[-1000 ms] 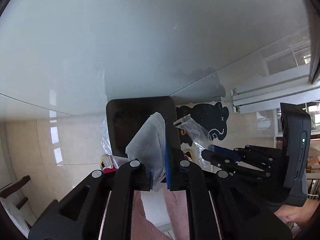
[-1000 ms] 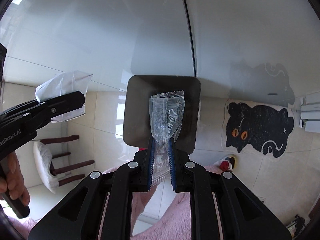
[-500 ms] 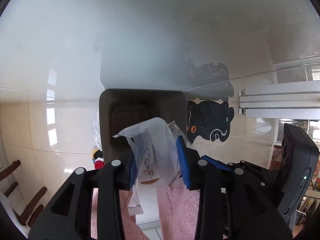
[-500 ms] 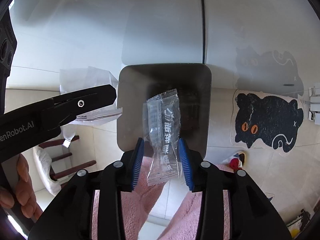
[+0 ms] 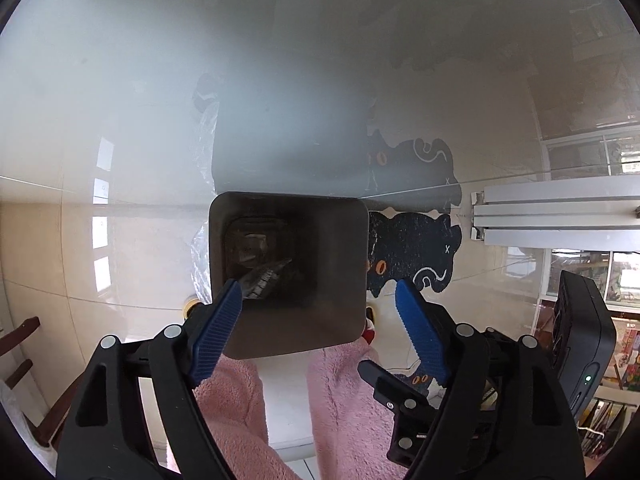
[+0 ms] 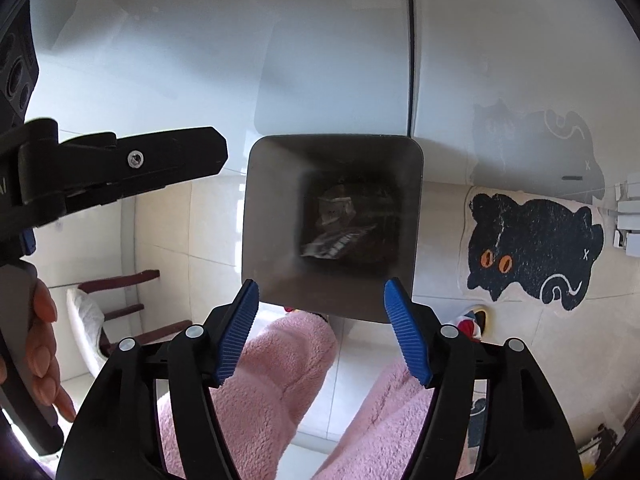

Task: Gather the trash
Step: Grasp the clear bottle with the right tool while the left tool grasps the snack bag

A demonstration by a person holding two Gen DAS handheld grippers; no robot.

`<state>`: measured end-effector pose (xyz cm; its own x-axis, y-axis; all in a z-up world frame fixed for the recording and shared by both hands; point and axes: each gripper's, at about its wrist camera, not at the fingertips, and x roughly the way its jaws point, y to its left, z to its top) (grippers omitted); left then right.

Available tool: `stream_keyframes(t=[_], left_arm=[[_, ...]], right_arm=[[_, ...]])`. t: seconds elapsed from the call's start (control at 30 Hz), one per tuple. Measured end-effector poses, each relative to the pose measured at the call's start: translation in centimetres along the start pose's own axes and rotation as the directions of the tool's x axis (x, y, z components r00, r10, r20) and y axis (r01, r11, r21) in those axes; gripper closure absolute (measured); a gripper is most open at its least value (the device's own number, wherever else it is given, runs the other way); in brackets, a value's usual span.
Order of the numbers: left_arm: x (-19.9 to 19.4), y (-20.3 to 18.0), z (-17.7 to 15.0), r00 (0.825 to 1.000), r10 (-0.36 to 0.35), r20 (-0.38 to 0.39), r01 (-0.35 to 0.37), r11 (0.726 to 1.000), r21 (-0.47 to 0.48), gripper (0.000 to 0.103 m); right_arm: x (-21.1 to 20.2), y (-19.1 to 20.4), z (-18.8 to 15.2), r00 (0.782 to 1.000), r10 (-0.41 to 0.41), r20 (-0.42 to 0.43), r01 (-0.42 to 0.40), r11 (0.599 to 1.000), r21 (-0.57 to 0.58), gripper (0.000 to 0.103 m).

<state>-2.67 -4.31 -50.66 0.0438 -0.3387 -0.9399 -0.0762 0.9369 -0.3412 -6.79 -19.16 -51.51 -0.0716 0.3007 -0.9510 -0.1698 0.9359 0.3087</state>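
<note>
A dark square trash bin stands on the floor right below both grippers. Clear plastic wrappers lie crumpled at its bottom. My left gripper hangs above the bin's mouth, its blue-padded jaws opening wide with nothing between them. My right gripper hovers over the bin's near rim, its jaws also opening and empty. In the right wrist view, one black finger of the left gripper reaches in from the left, held by a hand.
A black cat-shaped rug lies right of the bin. Pink fleece legs stand just below the grippers. A wooden chair sits at the left, a small toy lies on the tiles, and a white window rail runs at the right.
Both grippers went from shut on wrappers to wide open. The white wrapper and the clear wrapper dropped from the jaws into the bin. The left gripper sank closer over the bin.
</note>
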Motion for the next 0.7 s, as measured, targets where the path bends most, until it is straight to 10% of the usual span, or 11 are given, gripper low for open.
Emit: stream_keyframes(t=[0.17,0.4,0.7], left_arm=[[-5.0,-0.4,-1.1,0.998,0.010,0.056,-0.010,1.000,0.007,0.014],[-17.0,-2.3,-2.6,0.977,0.031,0.212,-0.051,0.995,0.090,0.008],[-29.4,-5.5,-2.8,0.909,-0.021,0.415,-0.070,0.977,0.201,0.008]], right_arm=[[-5.1,-0.2,-0.6,0.999,0.010,0.051,-0.009,1.000,-0.020,0.004],[-17.4,1.4,-1.0,0.982,0.093,0.164,-0.081,0.994,-0.074,0.003],[-32.5,5.0,0.5,0.894,0.112,0.433,-0.057,0.989,-0.138,0.003]])
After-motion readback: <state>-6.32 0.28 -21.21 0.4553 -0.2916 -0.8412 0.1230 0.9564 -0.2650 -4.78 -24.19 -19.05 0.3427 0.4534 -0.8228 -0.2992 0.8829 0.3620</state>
